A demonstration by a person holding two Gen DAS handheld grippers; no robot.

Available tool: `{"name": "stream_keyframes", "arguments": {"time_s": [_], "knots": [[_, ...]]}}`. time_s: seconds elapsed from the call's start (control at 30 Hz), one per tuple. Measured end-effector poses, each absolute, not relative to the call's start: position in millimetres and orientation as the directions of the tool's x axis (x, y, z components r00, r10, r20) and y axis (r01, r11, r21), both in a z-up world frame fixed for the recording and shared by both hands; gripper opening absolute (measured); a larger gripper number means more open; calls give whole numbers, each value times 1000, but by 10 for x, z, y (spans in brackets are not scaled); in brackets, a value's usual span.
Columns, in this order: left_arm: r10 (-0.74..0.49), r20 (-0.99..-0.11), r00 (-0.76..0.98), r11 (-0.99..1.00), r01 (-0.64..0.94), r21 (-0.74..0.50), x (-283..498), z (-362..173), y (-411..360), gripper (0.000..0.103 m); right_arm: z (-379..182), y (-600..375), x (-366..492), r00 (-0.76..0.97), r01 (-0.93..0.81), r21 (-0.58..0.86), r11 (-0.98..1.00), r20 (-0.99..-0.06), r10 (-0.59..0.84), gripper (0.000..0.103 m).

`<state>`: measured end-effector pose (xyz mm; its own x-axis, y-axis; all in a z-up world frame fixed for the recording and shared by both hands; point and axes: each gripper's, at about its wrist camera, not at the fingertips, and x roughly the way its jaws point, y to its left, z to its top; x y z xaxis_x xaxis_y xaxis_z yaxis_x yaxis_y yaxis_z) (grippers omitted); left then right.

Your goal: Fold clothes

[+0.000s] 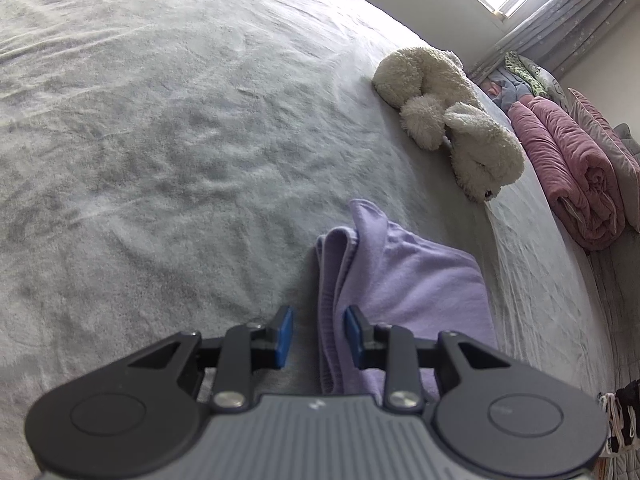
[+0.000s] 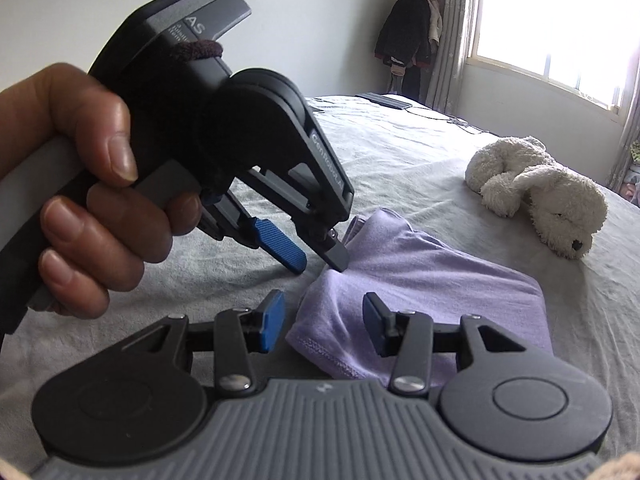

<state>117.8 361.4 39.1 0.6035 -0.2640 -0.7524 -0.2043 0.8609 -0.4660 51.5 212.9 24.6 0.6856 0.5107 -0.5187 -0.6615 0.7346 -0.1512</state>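
While the lilac garment [image 1: 404, 280] lies folded in layers on the bed [image 1: 160, 140], the left tongs [image 1: 318, 336] gape wide astride its doubled edge; better to bite all layers together. From the right wrist, the right tongs [image 2: 324, 326] stand equally wide over a hemmed corner, while the hand [image 2: 86, 184] tilts the left tongs steeply downward.

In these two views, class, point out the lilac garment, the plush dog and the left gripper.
lilac garment [image 2: 432, 280]: right wrist view, its flat middle.
plush dog [image 1: 484, 152]: left wrist view, its head.
left gripper [image 2: 316, 258]: right wrist view, between fingertips.
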Motion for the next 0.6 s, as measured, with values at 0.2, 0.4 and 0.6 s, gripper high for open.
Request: {"name": "stream_keyframes", "arguments": {"time_s": [0.2, 0.4, 0.6], "knots": [[-267, -753, 601, 862, -201, -466, 1177, 380, 3616, 31, 114, 2251, 559, 691, -657, -217, 722, -558, 460, 50], [-284, -748, 600, 848, -206, -488, 1163, 373, 3647, 31, 104, 2275, 582, 720, -641, -294, 709, -551, 422, 28], [-358, -702, 615, 788, -205, -581, 1114, 379, 3729, 31, 203, 2002, 713, 700, -611, -97, 786, -530, 479, 22]]}}
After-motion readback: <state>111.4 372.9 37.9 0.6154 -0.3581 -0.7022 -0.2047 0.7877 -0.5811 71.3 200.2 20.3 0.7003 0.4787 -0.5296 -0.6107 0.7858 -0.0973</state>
